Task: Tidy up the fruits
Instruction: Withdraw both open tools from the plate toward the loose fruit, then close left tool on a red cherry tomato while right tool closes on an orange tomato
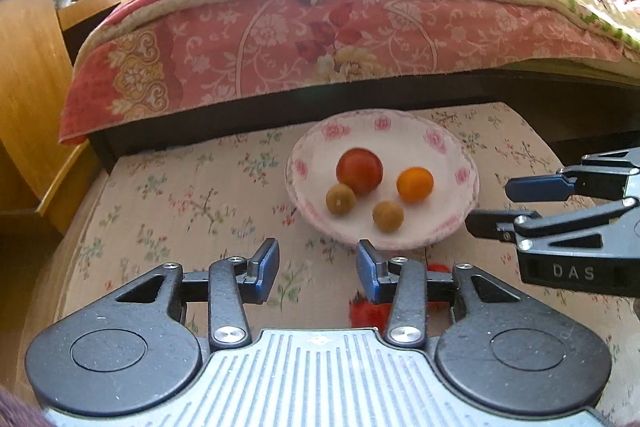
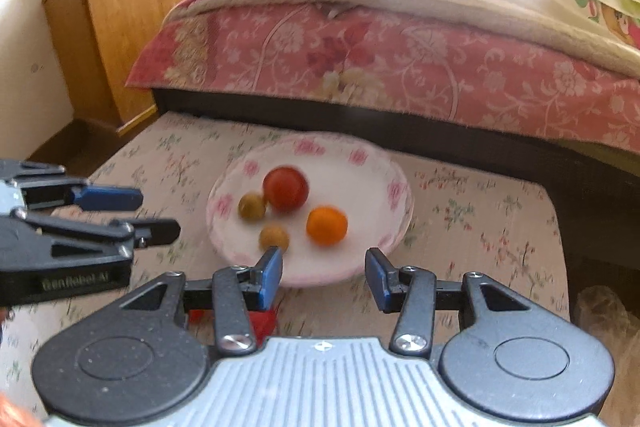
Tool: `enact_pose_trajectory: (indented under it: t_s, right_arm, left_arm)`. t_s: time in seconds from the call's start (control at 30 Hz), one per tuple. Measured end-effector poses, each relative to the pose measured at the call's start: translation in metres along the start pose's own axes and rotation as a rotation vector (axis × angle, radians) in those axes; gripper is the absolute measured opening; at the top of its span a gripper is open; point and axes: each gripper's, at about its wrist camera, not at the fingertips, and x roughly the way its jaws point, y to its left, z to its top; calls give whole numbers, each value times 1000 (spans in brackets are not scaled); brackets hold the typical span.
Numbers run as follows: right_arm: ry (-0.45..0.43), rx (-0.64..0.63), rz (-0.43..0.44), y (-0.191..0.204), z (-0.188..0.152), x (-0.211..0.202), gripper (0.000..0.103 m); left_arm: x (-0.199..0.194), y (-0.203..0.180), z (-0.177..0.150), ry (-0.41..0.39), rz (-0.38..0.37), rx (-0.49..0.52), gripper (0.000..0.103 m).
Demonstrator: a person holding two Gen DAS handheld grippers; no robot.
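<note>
Red scrap point(image 1: 370, 311) half hidden beneath left gripper point(image 1: 318, 265); unidentifiable.
Both left and right gripper point(image 2: 324, 277) parted, empty, just short of plate point(image 1: 460, 223) of fruit.

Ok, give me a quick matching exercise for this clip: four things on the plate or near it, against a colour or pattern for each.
Things:
1. largest fruit
2. fruit nearest the right claw
3. plate rim
4. two smallest fruits

Colours:
A. pink flowers on white
B. brownish-green
C. red
D. orange

Pairs: 1-C, 2-D, 3-A, 4-B
</note>
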Motion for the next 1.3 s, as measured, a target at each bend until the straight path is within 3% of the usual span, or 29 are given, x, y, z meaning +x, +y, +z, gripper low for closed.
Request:
enact_pose_trajectory:
  t_s: [0.47,1.0,1.3]
  right_arm:
    - [105,-50,43,15,-39,-4,48]
    - [117,-47,109,14,-37,1,49]
    - [143,-47,134,10,-41,7,49]
  left_arm:
    - [-18,-5,-42,80,-36,19,53]
    - [3,-3,-61,130,-39,53,56]
    - [10,-5,-63,138,-47,55,48]
